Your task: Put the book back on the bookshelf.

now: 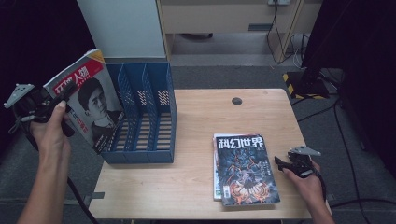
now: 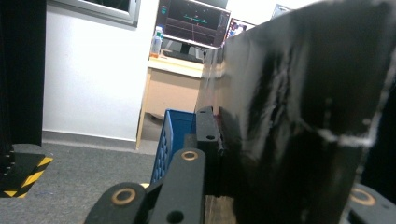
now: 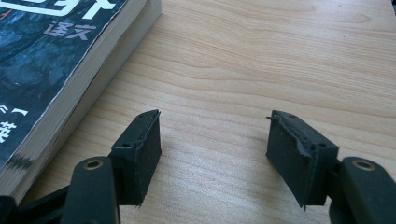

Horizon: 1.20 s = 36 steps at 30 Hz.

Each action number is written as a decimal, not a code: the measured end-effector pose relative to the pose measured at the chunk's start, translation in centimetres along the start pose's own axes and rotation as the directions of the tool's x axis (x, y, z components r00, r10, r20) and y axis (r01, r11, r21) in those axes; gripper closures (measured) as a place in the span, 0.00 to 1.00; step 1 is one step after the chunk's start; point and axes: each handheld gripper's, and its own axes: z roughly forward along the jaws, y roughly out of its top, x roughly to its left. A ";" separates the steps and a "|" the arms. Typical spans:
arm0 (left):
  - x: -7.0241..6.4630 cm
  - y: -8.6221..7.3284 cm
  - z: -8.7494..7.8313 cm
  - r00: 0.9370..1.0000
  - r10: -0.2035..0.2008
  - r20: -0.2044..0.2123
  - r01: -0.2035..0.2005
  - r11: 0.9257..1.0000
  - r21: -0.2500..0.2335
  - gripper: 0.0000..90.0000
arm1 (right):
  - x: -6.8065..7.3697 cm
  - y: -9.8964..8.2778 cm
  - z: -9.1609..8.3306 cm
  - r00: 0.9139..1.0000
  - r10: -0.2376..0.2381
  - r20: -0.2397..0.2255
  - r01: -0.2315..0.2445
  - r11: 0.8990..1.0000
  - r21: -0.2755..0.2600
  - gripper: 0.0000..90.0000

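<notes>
Jaws of the right gripper (image 3: 212, 154) stand released over the worktop (image 1: 196, 121) beside the stacked magazines (image 1: 245, 168). Farther off, the left gripper (image 1: 65, 93) clamps a red magazine (image 1: 91, 100), tilted beside the blue file rack (image 1: 144, 112); next, I judge, lower it into a slot.

High view overlooks table (image 1: 196, 182); gripper views sit close

Grey carpet floor (image 1: 224, 77), white wall panel (image 1: 123, 28), wooden desk with monitors (image 2: 180, 65), black-yellow hazard tape (image 1: 299, 84)
</notes>
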 end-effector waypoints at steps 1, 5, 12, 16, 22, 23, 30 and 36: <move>0.0 -0.1 0.1 1.000 0.002 0.002 -0.002 1.000 0.000 0.94 | 0.0 0.0 0.0 1.000 0.000 -0.001 0.000 1.000 0.000 0.39; 0.2 -0.7 0.6 1.000 -0.002 -0.001 0.002 1.000 0.000 0.94 | 0.0 0.0 0.0 1.000 0.001 -0.001 -0.001 1.000 0.000 0.39; 0.1 -1.6 1.3 1.000 -0.011 -0.004 0.011 1.000 0.001 0.94 | 0.0 0.0 0.0 1.000 0.003 -0.001 -0.003 1.000 0.001 0.39; 0.1 -1.7 1.6 1.000 -0.013 -0.002 0.013 1.000 -0.008 0.94 | 0.1 0.0 0.0 1.000 0.006 -0.002 -0.006 1.000 0.002 0.39; -0.1 -2.1 2.4 1.000 -0.016 0.004 0.016 1.000 -0.012 0.94 | 0.0 0.0 -0.1 1.000 -0.007 -0.004 0.007 1.000 0.001 0.39; -0.1 -2.2 2.6 1.000 -0.016 0.007 0.016 1.000 -0.011 0.94 | 0.0 0.0 -0.1 1.000 -0.007 -0.004 0.007 1.000 0.001 0.39; 0.0 -3.2 3.4 1.000 -0.020 0.011 0.020 1.000 -0.013 0.94 | 0.0 -0.1 -0.1 1.000 -0.005 -0.003 0.005 1.000 -0.001 0.39; 0.1 -4.5 4.0 0.999 -0.019 0.025 0.020 1.000 -0.005 0.94 | 0.0 -0.1 -0.1 1.000 -0.005 -0.003 0.005 1.000 -0.001 0.39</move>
